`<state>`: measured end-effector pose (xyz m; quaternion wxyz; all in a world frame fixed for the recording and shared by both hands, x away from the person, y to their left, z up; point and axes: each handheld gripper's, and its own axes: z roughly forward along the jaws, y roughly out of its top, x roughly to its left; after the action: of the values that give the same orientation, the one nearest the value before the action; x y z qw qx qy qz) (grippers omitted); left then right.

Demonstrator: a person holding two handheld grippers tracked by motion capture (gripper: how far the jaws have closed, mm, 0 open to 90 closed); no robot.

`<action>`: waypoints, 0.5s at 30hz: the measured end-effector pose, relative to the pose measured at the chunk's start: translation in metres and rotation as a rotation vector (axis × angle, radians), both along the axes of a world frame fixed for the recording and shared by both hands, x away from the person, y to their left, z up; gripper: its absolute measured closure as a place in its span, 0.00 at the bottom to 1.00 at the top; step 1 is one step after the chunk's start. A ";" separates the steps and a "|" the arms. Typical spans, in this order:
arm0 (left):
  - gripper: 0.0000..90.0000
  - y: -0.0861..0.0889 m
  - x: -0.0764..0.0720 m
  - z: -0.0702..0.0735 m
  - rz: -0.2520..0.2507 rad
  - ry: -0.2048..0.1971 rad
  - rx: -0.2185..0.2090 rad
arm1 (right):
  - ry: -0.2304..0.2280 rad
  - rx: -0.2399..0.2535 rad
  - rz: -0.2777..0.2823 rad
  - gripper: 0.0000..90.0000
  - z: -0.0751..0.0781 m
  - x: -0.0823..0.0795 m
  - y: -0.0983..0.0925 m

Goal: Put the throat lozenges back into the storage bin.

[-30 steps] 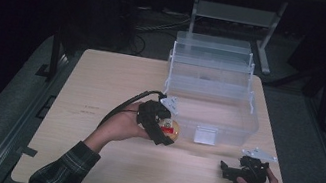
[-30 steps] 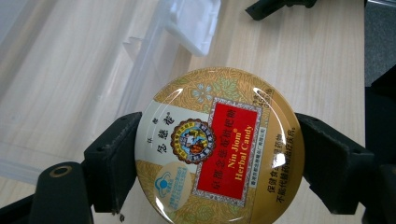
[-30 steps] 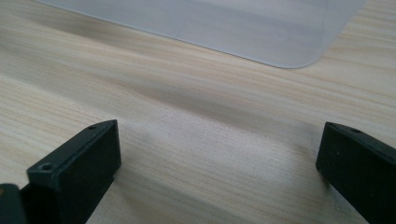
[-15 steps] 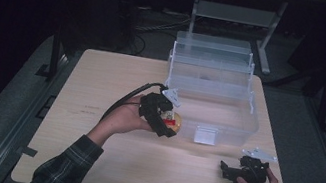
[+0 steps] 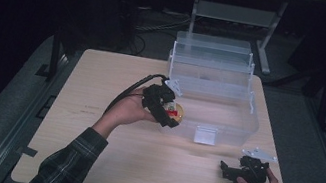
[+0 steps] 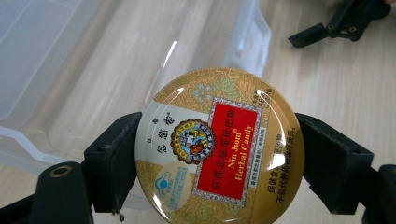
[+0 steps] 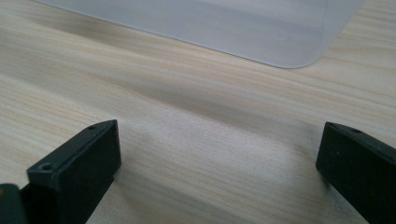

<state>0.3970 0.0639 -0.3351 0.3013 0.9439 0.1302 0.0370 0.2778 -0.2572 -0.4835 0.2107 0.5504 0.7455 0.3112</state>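
Note:
A round gold candy tin (image 6: 219,147) with a red label sits clamped between the two jaws of my left gripper (image 6: 217,154). In the high view that left gripper (image 5: 169,115) holds the tin (image 5: 176,112) above the near left corner of the clear plastic box (image 5: 243,117). The box (image 6: 93,70) is open, its lid standing up at the back. My right gripper (image 5: 227,170) rests low on the table near the front right, jaws wide apart. In the right gripper view its fingertips (image 7: 81,161) frame bare wood, with a corner of the box (image 7: 280,32) beyond.
The light wooden table (image 5: 101,85) has free room on its left half. The floor around the table is dark, with a metal stand (image 5: 235,13) behind the box. The other gripper (image 6: 345,23) shows far off in the left gripper view.
My left gripper has carried the tin up and to the right, toward the box's near left corner. The right gripper has stayed put on the table.

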 end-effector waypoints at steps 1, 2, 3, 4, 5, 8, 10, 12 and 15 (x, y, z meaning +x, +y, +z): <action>0.22 0.000 0.002 0.000 -0.001 0.002 0.003 | 0.000 0.000 0.000 0.00 0.000 0.000 0.000; 0.22 -0.001 0.003 0.000 -0.002 0.000 0.006 | 0.000 0.000 0.000 0.00 0.000 0.000 0.000; 0.22 -0.001 0.004 0.000 0.002 0.000 0.002 | 0.000 0.000 0.000 0.00 0.000 0.000 0.000; 0.22 -0.001 0.006 0.001 0.002 -0.003 0.003 | 0.000 0.000 0.000 0.00 0.000 0.000 0.000; 0.22 -0.002 0.007 0.002 0.004 -0.005 0.003 | 0.000 0.000 0.000 0.00 0.000 0.000 0.000; 0.22 -0.003 0.011 0.003 0.004 -0.008 -0.001 | 0.000 0.000 0.000 0.00 0.000 0.000 0.000; 0.22 -0.004 0.013 0.004 0.010 -0.010 0.002 | 0.000 0.000 0.000 0.00 0.000 0.000 0.000; 0.22 -0.005 0.016 0.004 0.014 -0.009 0.002 | 0.000 0.000 0.000 0.00 0.000 0.000 0.000; 0.22 -0.006 0.021 0.002 0.020 -0.011 0.003 | -0.001 0.000 0.001 0.00 0.000 0.000 0.000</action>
<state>0.4177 0.0578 -0.3329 0.3004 0.9427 0.1381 0.0455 0.2779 -0.2573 -0.4836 0.2109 0.5498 0.7458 0.3115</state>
